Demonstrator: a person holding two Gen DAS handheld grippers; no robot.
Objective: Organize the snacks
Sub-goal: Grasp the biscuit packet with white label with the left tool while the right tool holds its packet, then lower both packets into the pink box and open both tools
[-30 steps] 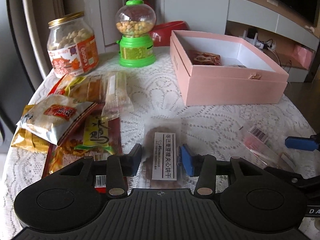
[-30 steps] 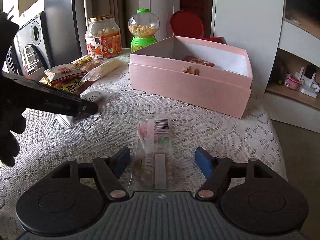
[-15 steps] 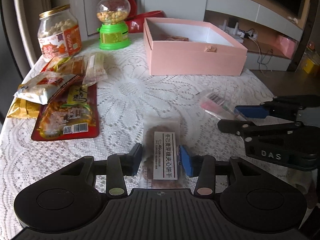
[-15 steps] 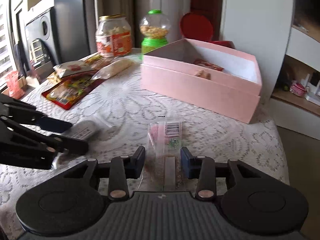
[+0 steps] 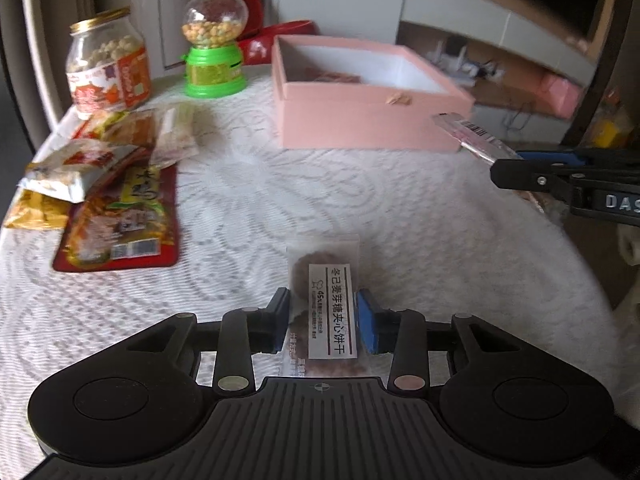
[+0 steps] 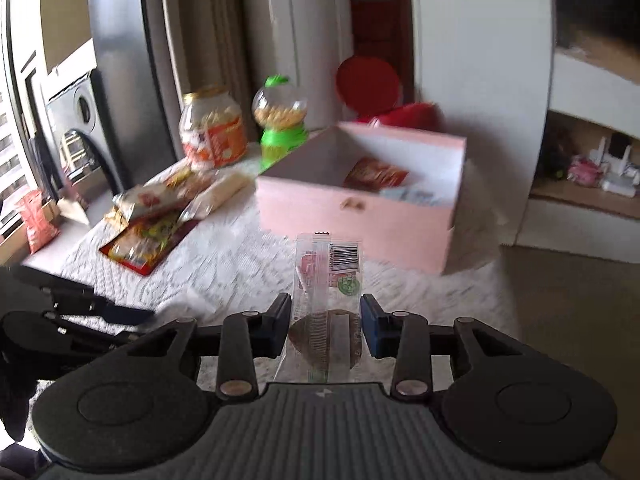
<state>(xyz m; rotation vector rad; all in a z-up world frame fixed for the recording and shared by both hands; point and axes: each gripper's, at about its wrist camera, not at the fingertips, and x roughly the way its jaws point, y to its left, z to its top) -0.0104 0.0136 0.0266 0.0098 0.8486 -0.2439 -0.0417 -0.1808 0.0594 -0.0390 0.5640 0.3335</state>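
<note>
Snack in the left gripper (image 5: 323, 314): a biscuit packet (image 5: 325, 280) in clear film with a white label, flat on the lace tablecloth (image 5: 360, 200) near the front edge. Jaws just now closing inward, pads pressed on both long edges of the packet, round biscuits between them.

Right gripper (image 6: 325, 322) clenched on a wafer packet (image 6: 328, 264), held up above the cloth with the barcode end pointing to the pink box (image 6: 352, 220). Box open and well ahead, with a red pouch and a pale packet already inside.

Probably very light, both packets. Film thin and slippery, so likely to slide or twist in the pads. Contents brittle, so no hard squeeze. Best taken across the middle of the body, not by the empty sealed ends, which would only fold.

Cloth soft and bumpy, likely to rise a little with a packet. At the far left, a pile of snack bags (image 5: 116, 200), a glass jar (image 5: 106, 68) with a gold lid and a green candy dispenser (image 5: 212, 44). Behind the table, white cupboard doors; to the right, low shelves with small things, too blurred to name.
</note>
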